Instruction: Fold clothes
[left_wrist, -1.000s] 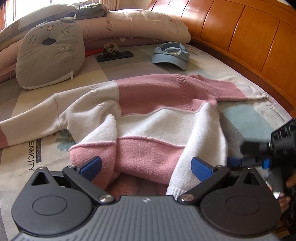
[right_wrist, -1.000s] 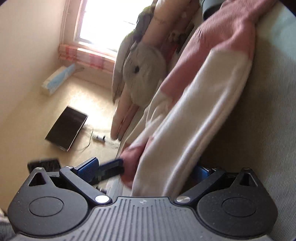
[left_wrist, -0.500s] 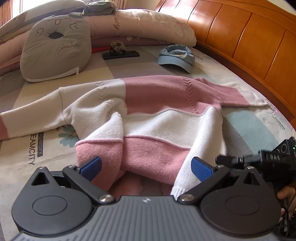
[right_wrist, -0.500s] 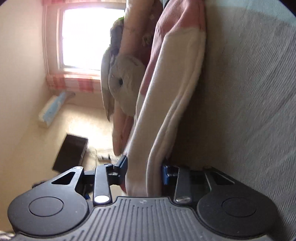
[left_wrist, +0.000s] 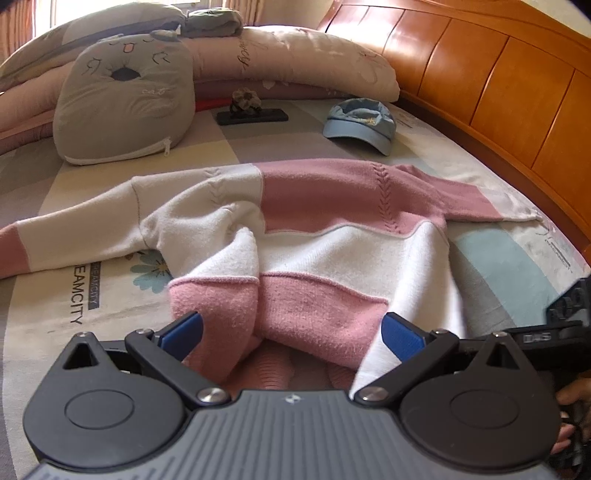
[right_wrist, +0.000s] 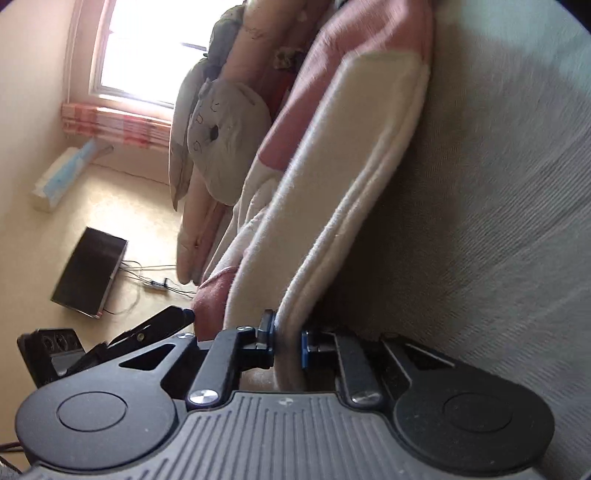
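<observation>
A pink and white striped sweater (left_wrist: 332, 236) lies spread across the bed, its bottom hem bunched up toward me. My left gripper (left_wrist: 291, 330) stands open, its blue pads on either side of the bunched pink hem, with cloth between them. In the right wrist view, tilted on its side, my right gripper (right_wrist: 287, 339) is shut on the sweater's white edge (right_wrist: 332, 206). The right gripper's black body (left_wrist: 554, 332) shows at the right edge of the left wrist view, with a hand behind it.
A grey cat-face cushion (left_wrist: 125, 99), a blue cap (left_wrist: 360, 120) and a dark flat object with an ornament (left_wrist: 251, 110) lie beyond the sweater. Pillows and a wooden headboard (left_wrist: 498, 85) border the bed. On the floor lie a black box (right_wrist: 88, 273) and cables.
My right gripper has shut on the sweater's white edge; a second ago it was open around it. The left gripper stays open at the hem and has edged slightly forward.
</observation>
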